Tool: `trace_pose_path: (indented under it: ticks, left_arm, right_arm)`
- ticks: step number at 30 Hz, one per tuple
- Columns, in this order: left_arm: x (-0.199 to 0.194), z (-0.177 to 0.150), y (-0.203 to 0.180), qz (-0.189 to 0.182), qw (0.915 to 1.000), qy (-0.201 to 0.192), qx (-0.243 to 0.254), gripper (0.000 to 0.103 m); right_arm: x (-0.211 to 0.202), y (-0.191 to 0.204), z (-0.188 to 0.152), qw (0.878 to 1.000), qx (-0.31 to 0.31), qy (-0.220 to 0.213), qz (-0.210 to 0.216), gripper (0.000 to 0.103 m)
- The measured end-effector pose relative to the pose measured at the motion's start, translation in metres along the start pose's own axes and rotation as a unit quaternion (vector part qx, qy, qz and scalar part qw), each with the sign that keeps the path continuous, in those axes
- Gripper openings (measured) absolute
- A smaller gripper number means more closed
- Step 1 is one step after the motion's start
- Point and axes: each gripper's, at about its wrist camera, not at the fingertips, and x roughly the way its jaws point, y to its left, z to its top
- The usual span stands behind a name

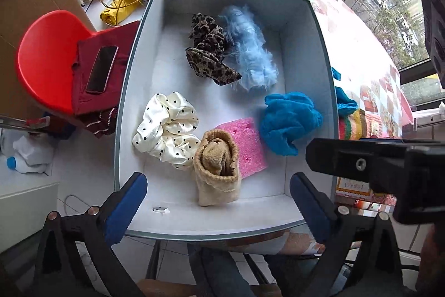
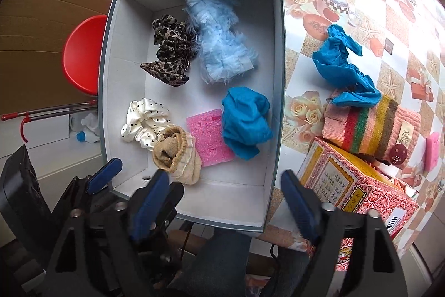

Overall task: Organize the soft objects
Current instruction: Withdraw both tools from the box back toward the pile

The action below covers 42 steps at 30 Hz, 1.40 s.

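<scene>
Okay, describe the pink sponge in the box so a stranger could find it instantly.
Look inside the big white-lined box, toward its near end. The pink sponge lies flat between a rolled tan sock and a crumpled blue cloth. It is the only flat, pitted slab there.

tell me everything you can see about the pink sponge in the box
The pink sponge is a flat, roughly rectangular slab of bright pink porous foam with a few small holes in its top face. It lies flat on the white floor of the open box, toward the near end. The rolled tan sock overlaps its left corner, and the crumpled blue cloth touches its right edge. Neither gripper touches it.
</scene>
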Motion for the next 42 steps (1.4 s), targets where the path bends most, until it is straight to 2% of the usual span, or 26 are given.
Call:
trace_pose_path:
  ticks: [3, 5, 16, 26, 42]
  left_arm:
    - [-0.011, -0.003, -0.002, -0.037, 0.9991, -0.022, -0.001, 0.103]
    - [-0.019, -0.005, -0.004, -0.048, 0.9982, -0.035, 0.001, 0.103]
    - [-0.047, -0.016, -0.004, -0.053, 0.9976, -0.043, -0.009, 0.103]
    - [-0.071, -0.02, -0.007, -0.023, 0.9981, -0.058, 0.001, 0.103]
    - [-0.087, -0.012, -0.02, -0.001, 0.9979, -0.063, 0.013, 0.103]
  right_arm:
    - [-0.007, 0.002, -0.003, 1.0, -0.007, -0.003, 0.009, 0.092]
    - [-0.01, 0.003, -0.006, 1.0, -0.007, -0.004, 0.017, 0.103]
    - [-0.035, -0.01, -0.017, 0.999, 0.023, -0.021, 0.04, 0.103]
    - [-0.047, -0.013, -0.023, 0.997, 0.032, -0.025, 0.062, 0.103]
    - [-0.073, -0.033, -0.033, 0.992, 0.049, -0.046, 0.104, 0.103]
